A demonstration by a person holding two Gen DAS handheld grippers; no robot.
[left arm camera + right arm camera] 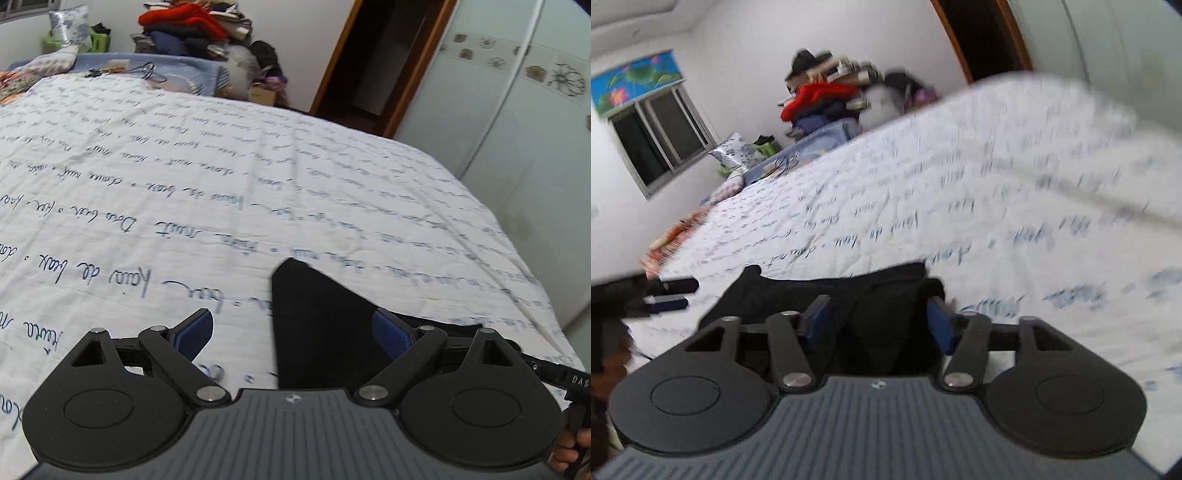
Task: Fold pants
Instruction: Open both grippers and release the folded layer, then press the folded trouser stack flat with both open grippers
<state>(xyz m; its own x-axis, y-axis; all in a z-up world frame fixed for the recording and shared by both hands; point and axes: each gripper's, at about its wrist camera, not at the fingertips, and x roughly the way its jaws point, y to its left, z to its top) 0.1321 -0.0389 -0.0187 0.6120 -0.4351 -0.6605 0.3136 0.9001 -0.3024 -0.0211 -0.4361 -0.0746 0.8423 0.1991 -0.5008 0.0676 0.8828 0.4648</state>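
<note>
The black pants (317,325) lie on the white bedspread (258,177) printed with blue handwriting. In the left wrist view a pointed corner of them reaches up between the fingers of my left gripper (293,332), which is open and holds nothing. In the right wrist view the pants (879,306) lie bunched between the blue pads of my right gripper (877,317), which is open around the cloth. The left gripper's fingers (668,291) show at the left edge of that view, beside the pants. The right wrist view is blurred.
A pile of clothes with a red garment (184,18) stands by the far wall past the bed. A floral pillow (70,22) and a cable (147,72) lie at the head end. A wardrobe (517,92) and a doorway (380,55) are to the right. The bed edge (517,236) curves down on the right.
</note>
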